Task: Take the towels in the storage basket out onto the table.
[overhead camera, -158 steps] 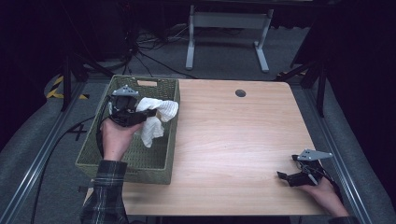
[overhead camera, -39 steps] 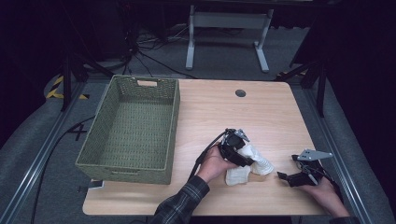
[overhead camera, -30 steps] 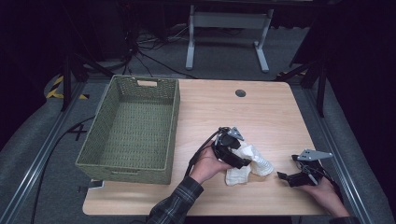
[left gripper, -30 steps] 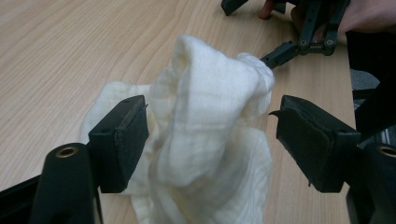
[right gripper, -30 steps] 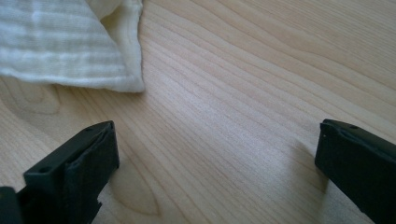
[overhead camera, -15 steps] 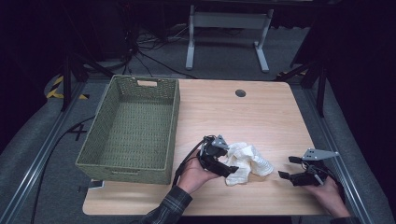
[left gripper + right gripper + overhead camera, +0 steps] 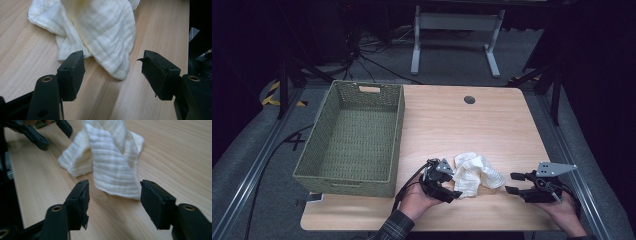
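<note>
Basket point(image 7: 349, 137), green woven, sits on the left part of the table point(image 7: 452, 120), nothing in it. Just right of it, near the front edge, left gripper point(image 7: 451, 187) in a hand point(image 7: 414, 200), jaws spread wide with nothing between them, pointing right at the cloth. In the left gripper view point(image 7: 112, 75) the jaws stand wide apart over bare wood, and the cloth's point(image 7: 100, 32) lowest corner hangs down toward the gap without touching either pad. Cloth point(image 7: 476, 175), white, crumpled in a heap, lies on the table between the two grippers, front centre-right, touching or nearly touching the left gripper's tips. Right gripper point(image 7: 512, 183), grey plate on top, sits near the right front corner in the other hand point(image 7: 564, 212), a little apart from the cloth, jaws wide open and holding nothing. Right gripper view point(image 7: 113, 197): cloth point(image 7: 110, 162) just ahead of the open jaws, not between them.
</note>
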`<state>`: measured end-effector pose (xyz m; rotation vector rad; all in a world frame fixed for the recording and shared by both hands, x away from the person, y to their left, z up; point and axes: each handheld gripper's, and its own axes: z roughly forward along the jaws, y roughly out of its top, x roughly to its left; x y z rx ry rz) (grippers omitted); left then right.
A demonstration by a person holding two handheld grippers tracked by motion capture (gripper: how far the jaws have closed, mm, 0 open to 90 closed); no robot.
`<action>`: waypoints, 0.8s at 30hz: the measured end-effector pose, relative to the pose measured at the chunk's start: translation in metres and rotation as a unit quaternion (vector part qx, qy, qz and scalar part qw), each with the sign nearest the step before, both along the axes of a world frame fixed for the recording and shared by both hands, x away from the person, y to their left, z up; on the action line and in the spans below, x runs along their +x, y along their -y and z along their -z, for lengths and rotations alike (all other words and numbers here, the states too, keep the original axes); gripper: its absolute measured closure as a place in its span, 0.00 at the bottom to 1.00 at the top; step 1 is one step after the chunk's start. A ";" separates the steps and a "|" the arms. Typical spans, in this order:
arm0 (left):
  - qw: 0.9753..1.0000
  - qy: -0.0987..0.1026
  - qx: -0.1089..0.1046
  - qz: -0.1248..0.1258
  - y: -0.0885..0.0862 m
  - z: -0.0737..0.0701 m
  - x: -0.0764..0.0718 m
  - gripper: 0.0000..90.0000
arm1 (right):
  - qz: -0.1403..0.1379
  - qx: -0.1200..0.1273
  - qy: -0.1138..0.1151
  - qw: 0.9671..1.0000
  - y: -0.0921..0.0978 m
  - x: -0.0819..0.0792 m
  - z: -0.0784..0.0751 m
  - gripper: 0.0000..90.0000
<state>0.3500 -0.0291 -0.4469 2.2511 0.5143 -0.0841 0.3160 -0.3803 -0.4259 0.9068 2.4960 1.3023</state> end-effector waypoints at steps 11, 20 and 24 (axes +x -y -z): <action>1.000 -0.006 0.019 0.004 0.009 0.008 -0.001 0.47 | -0.066 0.010 -0.016 0.998 -0.035 -0.001 -0.001 0.69; 0.999 0.000 0.035 0.000 0.019 0.014 0.000 0.61 | -0.059 -0.012 -0.015 0.998 -0.048 0.015 0.006 0.67; 0.999 0.017 0.049 -0.006 0.021 0.013 0.001 0.75 | -0.050 -0.026 -0.018 0.998 -0.049 0.024 0.010 0.68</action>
